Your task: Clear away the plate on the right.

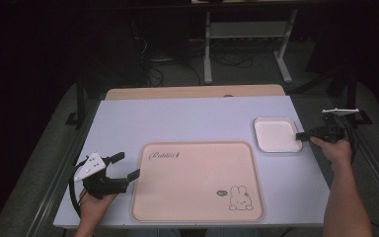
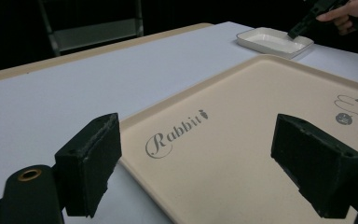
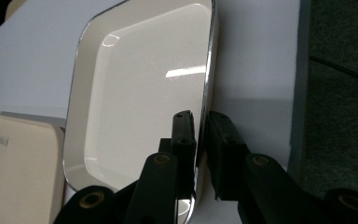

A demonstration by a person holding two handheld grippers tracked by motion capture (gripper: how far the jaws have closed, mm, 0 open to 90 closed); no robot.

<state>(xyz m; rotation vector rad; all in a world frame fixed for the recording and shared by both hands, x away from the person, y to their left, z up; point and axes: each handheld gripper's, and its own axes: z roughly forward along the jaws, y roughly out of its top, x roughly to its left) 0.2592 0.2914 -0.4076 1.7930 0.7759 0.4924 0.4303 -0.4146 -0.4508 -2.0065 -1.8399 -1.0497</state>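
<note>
A small white rectangular dish (image 1: 275, 134) lies at the right of the white table, beyond the far right corner of a large beige tray (image 1: 197, 182) printed with a rabbit. My right gripper (image 1: 300, 135) reaches in from the right and is shut on the dish's right rim. In the right gripper view the two jaws (image 3: 200, 126) straddle the shiny edge of the dish (image 3: 140, 93), one inside and one outside. My left gripper (image 1: 128, 165) stands open at the tray's left edge. In the left gripper view its jaws (image 2: 200, 154) are wide apart above the tray (image 2: 261, 93), holding nothing.
The table's right edge (image 1: 316, 163) runs close beside the dish, with grey floor beyond it. A wooden strip (image 1: 192, 92) borders the far side of the table. Metal frame legs (image 1: 208, 54) stand behind it in the dark.
</note>
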